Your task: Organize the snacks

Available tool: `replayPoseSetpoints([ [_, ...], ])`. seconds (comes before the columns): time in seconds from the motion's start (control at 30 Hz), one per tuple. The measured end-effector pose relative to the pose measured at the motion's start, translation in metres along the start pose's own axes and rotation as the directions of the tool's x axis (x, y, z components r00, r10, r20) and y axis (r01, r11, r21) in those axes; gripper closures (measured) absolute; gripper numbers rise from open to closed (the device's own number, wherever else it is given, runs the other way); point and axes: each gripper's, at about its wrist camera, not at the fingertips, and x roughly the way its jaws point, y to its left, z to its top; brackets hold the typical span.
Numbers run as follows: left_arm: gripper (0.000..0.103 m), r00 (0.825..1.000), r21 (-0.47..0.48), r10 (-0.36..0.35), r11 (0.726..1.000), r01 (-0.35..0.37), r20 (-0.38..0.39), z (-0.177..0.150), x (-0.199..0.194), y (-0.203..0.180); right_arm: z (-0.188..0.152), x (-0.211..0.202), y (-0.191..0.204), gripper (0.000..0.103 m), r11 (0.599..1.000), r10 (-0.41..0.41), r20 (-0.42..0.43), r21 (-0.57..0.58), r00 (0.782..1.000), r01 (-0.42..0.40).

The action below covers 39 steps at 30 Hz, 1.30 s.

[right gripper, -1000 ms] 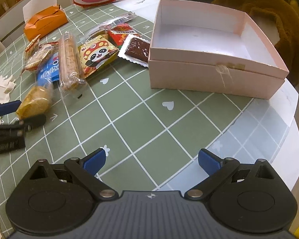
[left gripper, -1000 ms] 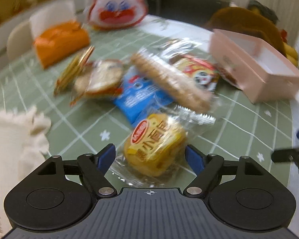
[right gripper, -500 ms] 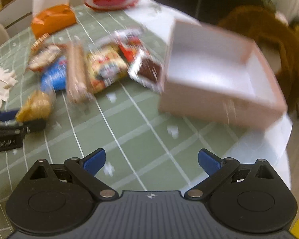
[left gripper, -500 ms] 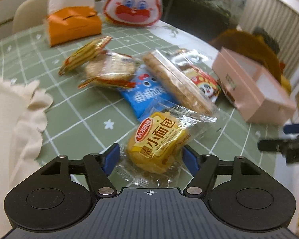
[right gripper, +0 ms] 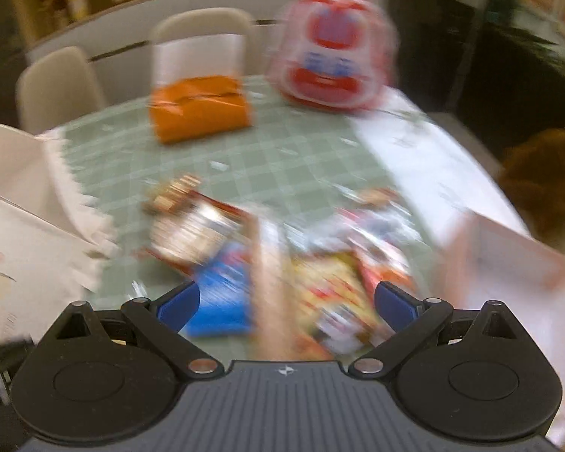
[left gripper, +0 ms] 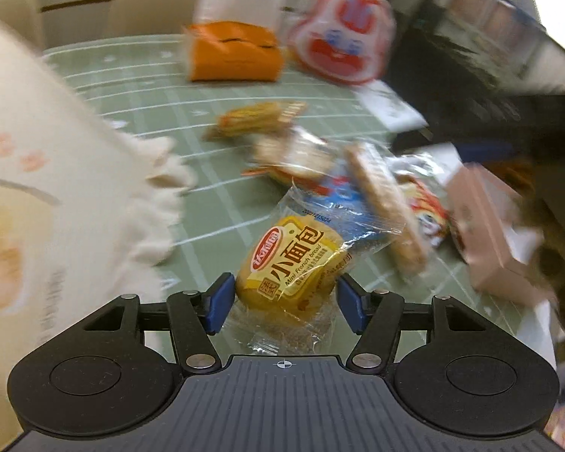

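Left gripper (left gripper: 284,303) fingers just closing round the mini bread pack (left gripper: 292,263), pads about touching; right gripper (right gripper: 286,307) spread, empty; next: lift to pink box (left gripper: 497,233).

Your left wrist view tilts down close over the surface (left gripper: 139,86); your right wrist view sits near too, facing the far chairs (right gripper: 56,83). Both catch the orange pack (left gripper: 233,52) and snack pile (right gripper: 267,263).
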Motion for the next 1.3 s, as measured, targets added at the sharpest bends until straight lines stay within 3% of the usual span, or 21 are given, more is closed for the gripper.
replayPoseSetpoints([
  [0.1, 0.038, 0.999, -0.049, 0.05, 0.998, -0.051, -0.013, 0.003, -0.008, 0.009, 0.04, 0.044, 0.039, 0.003, 0.994, 0.053, -0.024, -0.096, 0.998, -0.055],
  [0.23, 0.038, 0.996, -0.075, 0.084, 0.993, -0.086, -0.025, 0.002, -0.015, 0.016, 0.075, 0.118, 0.08, 0.004, 0.99, 0.035, -0.094, -0.131, 0.995, -0.048],
  [0.33, 0.038, 0.995, -0.08, 0.089, 0.993, -0.091, -0.037, -0.003, -0.02, 0.019, 0.079, 0.159, 0.092, 0.017, 0.988, -0.007, -0.161, -0.155, 0.987, -0.018],
  [0.43, 0.038, 0.996, -0.071, 0.07, 0.995, -0.073, -0.048, -0.008, -0.02, 0.019, 0.072, 0.147, 0.088, 0.032, 0.989, 0.023, -0.163, -0.139, 0.986, -0.046],
  [0.5, 0.038, 0.997, -0.071, 0.057, 0.996, -0.062, -0.057, -0.01, -0.018, 0.017, 0.066, 0.13, 0.081, 0.046, 0.986, 0.032, -0.161, -0.155, 0.986, -0.057],
  [0.53, 0.038, 0.997, -0.073, 0.043, 0.996, -0.047, -0.059, -0.01, -0.018, 0.016, 0.061, 0.121, 0.076, 0.059, 0.985, 0.034, -0.164, -0.16, 0.986, -0.06],
  [0.77, 0.038, 0.995, -0.131, -0.075, 0.989, 0.065, -0.068, -0.016, -0.002, 0.001, 0.012, 0.069, 0.009, 0.087, 0.999, 0.039, -0.201, -0.019, 0.979, -0.044],
  [1.0, 0.038, 0.995, -0.165, -0.068, 0.985, 0.055, -0.069, -0.018, 0.015, -0.003, -0.041, 0.02, -0.041, 0.089, 0.995, 0.046, -0.21, 0.093, 0.977, -0.027],
  [1.13, 0.038, 0.996, -0.179, -0.045, 0.983, 0.031, -0.075, -0.017, 0.02, -0.001, -0.062, 0.007, -0.048, 0.088, 0.997, 0.038, -0.213, 0.077, 0.976, -0.022],
  [1.2, 0.038, 0.996, -0.171, -0.042, 0.985, 0.029, -0.074, -0.018, 0.018, -0.002, -0.059, 0.007, -0.045, 0.081, 0.998, 0.017, -0.189, 0.061, 0.982, -0.006],
  [1.3, 0.038, 0.996, -0.152, -0.045, 0.988, 0.033, -0.076, -0.021, 0.015, -0.004, -0.04, 0.016, -0.038, 0.056, 0.998, 0.005, -0.149, 0.057, 0.989, 0.004],
])
